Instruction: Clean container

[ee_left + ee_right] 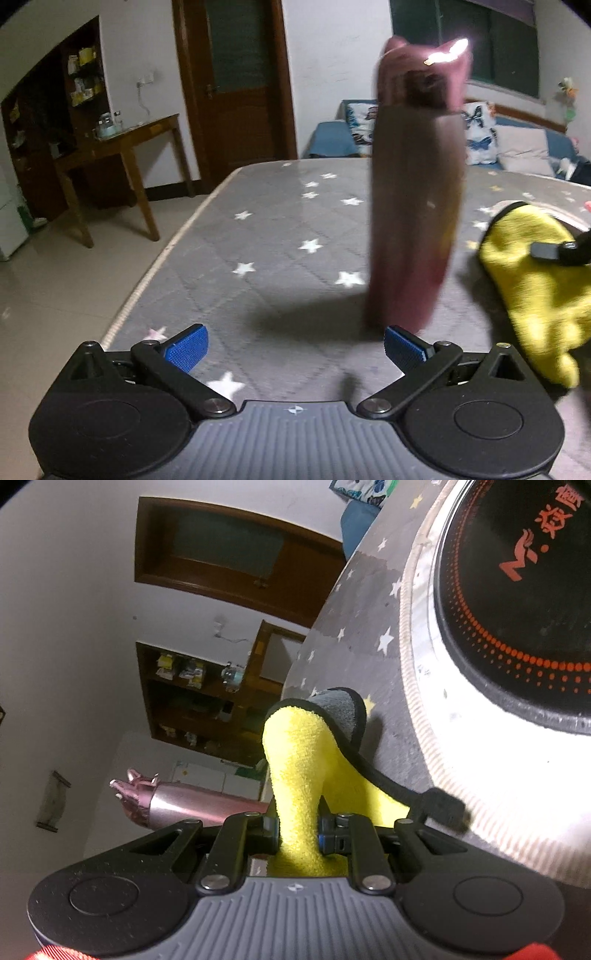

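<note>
A tall pink metal bottle (413,206) with a cat-ear lid stands upright on the grey star-patterned table cover (280,229), just ahead and right of my left gripper (293,347), which is open and empty. The bottle looks motion-blurred. The bottle also shows in the right wrist view (192,806), left of my right gripper (297,834). My right gripper is shut on a yellow cloth (299,760) with black edging and a grey back. The cloth shows at the right of the left wrist view (532,280).
A round black induction cooker (517,602) with orange markings is set in the table by the cloth. The table's left edge (162,258) drops to a tiled floor. A wooden side table (122,147), shelves, a door and a blue sofa (517,147) lie beyond.
</note>
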`<state>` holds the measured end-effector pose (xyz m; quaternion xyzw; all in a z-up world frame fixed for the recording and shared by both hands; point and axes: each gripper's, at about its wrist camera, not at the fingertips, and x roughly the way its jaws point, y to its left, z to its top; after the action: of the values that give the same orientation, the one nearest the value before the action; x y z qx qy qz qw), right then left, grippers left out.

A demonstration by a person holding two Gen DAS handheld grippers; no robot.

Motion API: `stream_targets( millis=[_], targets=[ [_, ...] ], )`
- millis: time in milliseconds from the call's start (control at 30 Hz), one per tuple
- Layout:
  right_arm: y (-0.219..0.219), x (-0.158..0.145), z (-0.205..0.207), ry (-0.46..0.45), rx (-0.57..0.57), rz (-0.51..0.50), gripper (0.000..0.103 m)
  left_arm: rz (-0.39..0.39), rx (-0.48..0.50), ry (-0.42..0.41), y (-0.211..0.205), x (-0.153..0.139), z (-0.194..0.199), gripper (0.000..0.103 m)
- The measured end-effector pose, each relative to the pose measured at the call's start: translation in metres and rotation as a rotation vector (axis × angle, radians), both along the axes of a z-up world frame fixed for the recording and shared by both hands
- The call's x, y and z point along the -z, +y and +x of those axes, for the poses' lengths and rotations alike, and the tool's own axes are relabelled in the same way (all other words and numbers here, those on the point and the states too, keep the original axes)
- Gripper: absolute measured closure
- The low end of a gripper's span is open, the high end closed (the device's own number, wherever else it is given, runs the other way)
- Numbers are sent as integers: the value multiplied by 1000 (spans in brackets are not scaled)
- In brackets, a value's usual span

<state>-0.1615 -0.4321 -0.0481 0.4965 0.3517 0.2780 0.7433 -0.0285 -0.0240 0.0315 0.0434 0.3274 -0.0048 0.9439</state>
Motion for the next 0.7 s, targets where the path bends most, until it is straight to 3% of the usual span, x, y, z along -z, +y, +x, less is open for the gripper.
stream_targets(
  millis=[433, 700],
  targets=[
    [8, -4, 7, -11, 33, -69, 86, -173, -118, 20, 42, 18, 27, 0],
    [7, -2, 8, -12, 39, -77, 86, -117, -147, 6, 37, 26, 33, 0]
  ],
)
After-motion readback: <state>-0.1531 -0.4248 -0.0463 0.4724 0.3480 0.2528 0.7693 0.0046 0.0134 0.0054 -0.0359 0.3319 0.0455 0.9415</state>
